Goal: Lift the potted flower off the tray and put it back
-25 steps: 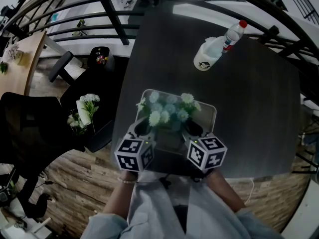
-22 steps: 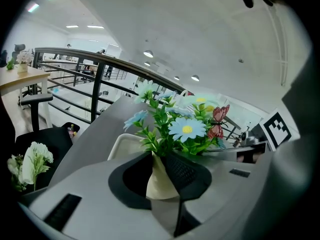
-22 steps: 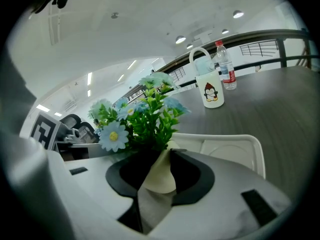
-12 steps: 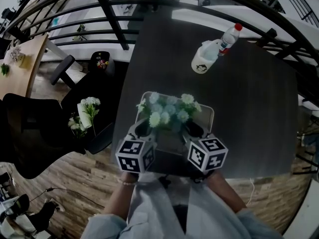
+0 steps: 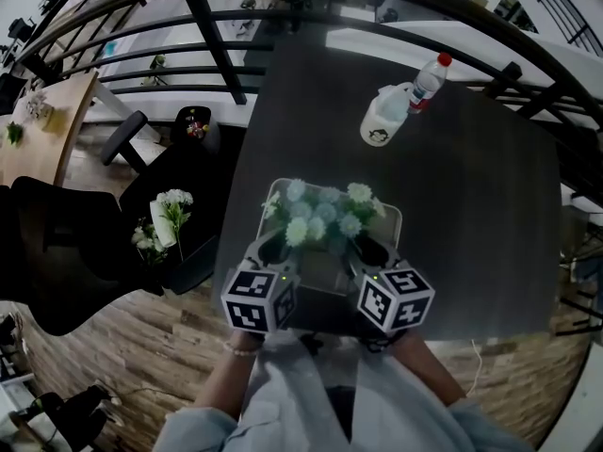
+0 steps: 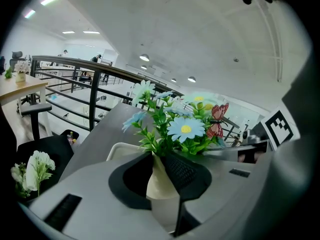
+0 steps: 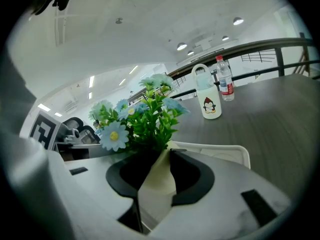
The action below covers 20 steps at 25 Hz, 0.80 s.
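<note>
The potted flower (image 5: 325,217) is an artificial posy: pale blue and white daisies with yellow centres on stiff green leaves, and a red butterfly (image 6: 217,121) pinned at one side. It stands upright in a plain cream pot (image 6: 161,186) that is narrow at the neck and widens downward.

The left gripper (image 6: 159,159) is clenched on the pot. Its black ribbed pads press the cream wall from either side just under the leaves, and the blooms rise straight ahead of and above its jaws. The right gripper (image 7: 164,156) grasps the same pot from the other side, with the wall wedged between its two dark pads and the flowers spreading just beyond and above them.

In the head view the two grippers sit side by side with the posy between and just ahead of them. The white tray (image 7: 220,147) lies directly beyond and below both sets of jaws. No view shows whether the pot's base touches it.
</note>
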### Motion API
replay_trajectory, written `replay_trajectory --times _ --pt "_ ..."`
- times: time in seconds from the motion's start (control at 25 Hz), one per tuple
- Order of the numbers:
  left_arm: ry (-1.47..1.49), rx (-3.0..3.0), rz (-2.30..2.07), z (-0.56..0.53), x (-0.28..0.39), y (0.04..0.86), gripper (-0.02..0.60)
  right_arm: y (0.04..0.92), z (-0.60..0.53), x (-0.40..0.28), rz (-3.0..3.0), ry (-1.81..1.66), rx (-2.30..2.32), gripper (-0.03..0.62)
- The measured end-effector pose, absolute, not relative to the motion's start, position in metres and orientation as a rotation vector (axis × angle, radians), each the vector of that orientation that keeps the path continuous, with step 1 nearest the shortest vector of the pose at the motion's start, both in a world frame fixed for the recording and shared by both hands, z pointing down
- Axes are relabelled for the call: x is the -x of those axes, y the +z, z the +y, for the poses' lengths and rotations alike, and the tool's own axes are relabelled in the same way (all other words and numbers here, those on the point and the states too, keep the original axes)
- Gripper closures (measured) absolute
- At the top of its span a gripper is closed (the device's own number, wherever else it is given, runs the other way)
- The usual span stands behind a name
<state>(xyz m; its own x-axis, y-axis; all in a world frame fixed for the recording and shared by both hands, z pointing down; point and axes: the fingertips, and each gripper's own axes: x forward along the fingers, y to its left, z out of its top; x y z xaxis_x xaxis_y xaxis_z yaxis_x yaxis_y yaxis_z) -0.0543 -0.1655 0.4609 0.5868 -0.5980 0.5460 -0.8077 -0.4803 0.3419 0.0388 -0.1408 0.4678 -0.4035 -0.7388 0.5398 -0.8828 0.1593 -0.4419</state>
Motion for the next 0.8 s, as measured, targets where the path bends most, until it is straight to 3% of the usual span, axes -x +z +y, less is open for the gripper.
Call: replay_trajectory --times 0.8 --pt "0.396 -2.287 -1.198 -0.168 0.053 0.406 0.499 0.412 -0.148 -0.042 -2.337 0.944 -1.639 0.474"
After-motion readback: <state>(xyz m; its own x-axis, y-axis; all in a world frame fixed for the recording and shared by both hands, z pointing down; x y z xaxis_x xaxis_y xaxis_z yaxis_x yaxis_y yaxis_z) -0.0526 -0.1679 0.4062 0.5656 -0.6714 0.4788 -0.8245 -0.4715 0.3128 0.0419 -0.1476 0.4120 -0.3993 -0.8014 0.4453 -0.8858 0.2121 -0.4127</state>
